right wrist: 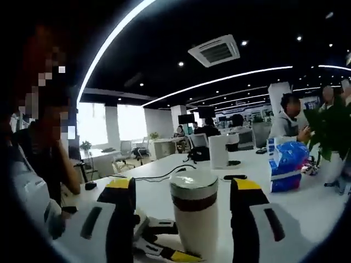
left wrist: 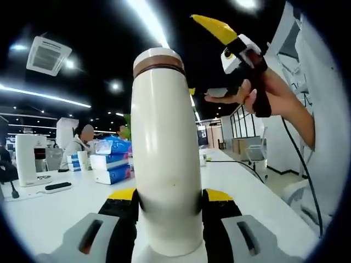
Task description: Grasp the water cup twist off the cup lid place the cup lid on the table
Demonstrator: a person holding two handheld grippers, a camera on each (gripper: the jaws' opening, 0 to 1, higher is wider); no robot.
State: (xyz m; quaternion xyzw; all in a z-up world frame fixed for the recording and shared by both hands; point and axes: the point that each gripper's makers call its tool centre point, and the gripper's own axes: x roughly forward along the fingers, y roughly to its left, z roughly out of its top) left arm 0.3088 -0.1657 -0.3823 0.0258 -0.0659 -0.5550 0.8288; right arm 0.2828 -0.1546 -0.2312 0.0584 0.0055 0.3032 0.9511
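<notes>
White counter [left wrist: 49, 211] is stretching back through an open office, with light strips running across the dark ceiling and people sitting at the far desks.

Seen in the left gripper view, the left gripper [left wrist: 167, 211] is holding the cup [left wrist: 166, 164] upright, its black-and-yellow fingers [left wrist: 123, 211] pressing against both sides of the cup's lower body. The cup is tall and cream-white, and its lid [left wrist: 159, 59] is sitting on top above a brown band. Behind the cup and to its left, a stack of blue tissue packs [left wrist: 112, 160] is lying on the counter, and farther left a white machine [left wrist: 30, 159] is standing with a dark remote [left wrist: 57, 187] lying in front of it. Above and to the right of the cup, the right gripper [left wrist: 233, 46] is hanging in the air apart from the lid, with a hand [left wrist: 249, 90] wrapping around its grip and a black cable trailing down from it.

Seen in the right gripper view, the cup [right wrist: 194, 219] is standing between the right gripper's [right wrist: 186, 216] fingers [right wrist: 249, 219], which are spreading wide with a gap showing on each side of the cup, so they are not touching it. The lid [right wrist: 193, 186] is still sitting on the cup here. Below the cup, the left gripper [right wrist: 159, 246] is showing in part. To the right of the cup, a blue pack [right wrist: 288, 164] is resting on the counter [right wrist: 164, 175] beside a green plant [right wrist: 332, 131], and behind the cup a black cable is snaking across the surface.
</notes>
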